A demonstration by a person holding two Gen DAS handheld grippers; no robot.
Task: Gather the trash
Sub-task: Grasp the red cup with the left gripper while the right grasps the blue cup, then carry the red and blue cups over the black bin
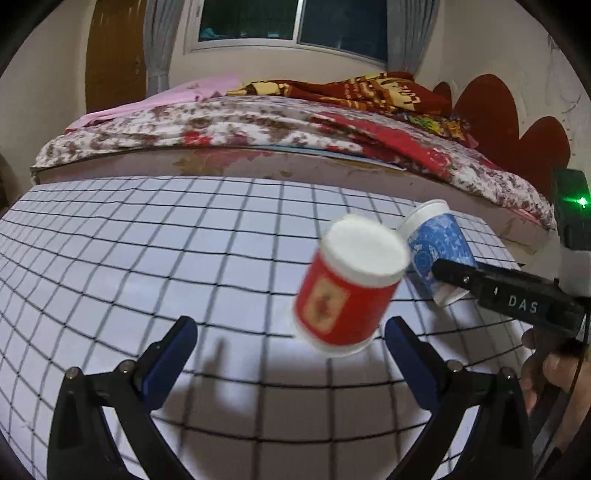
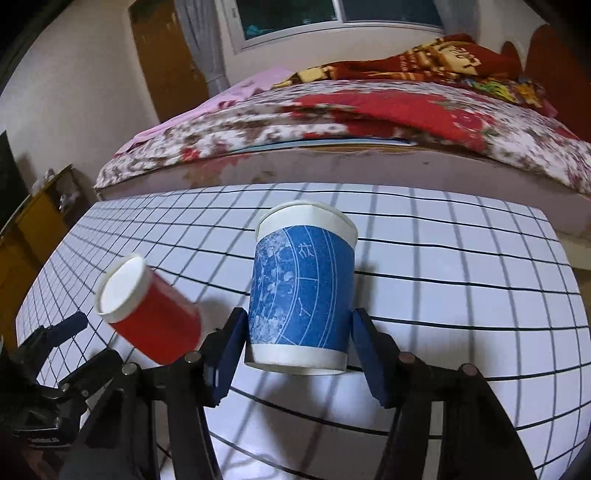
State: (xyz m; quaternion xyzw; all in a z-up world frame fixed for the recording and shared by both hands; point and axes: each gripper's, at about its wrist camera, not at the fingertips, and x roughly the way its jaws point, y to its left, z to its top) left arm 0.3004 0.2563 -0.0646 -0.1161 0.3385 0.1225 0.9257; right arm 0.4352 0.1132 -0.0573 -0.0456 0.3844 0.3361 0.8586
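A red paper cup (image 1: 347,284) with a white rim is tilted and blurred just above the grid-lined table (image 1: 147,251), ahead of my open left gripper (image 1: 291,339), touching neither finger. It also shows in the right wrist view (image 2: 155,321), tipped left, beside the left gripper (image 2: 59,332). A blue paper cup (image 2: 301,295) stands upright between the blue pads (image 2: 369,358) of my right gripper (image 2: 297,354), which is shut on its lower part. In the left wrist view the blue cup (image 1: 439,251) sits in the right gripper (image 1: 443,284).
A bed (image 1: 258,125) with floral and red blankets runs along the table's far edge. A wooden door (image 1: 114,51) and a window (image 1: 295,18) are behind it. A yellow shelf (image 2: 33,221) stands at the far left.
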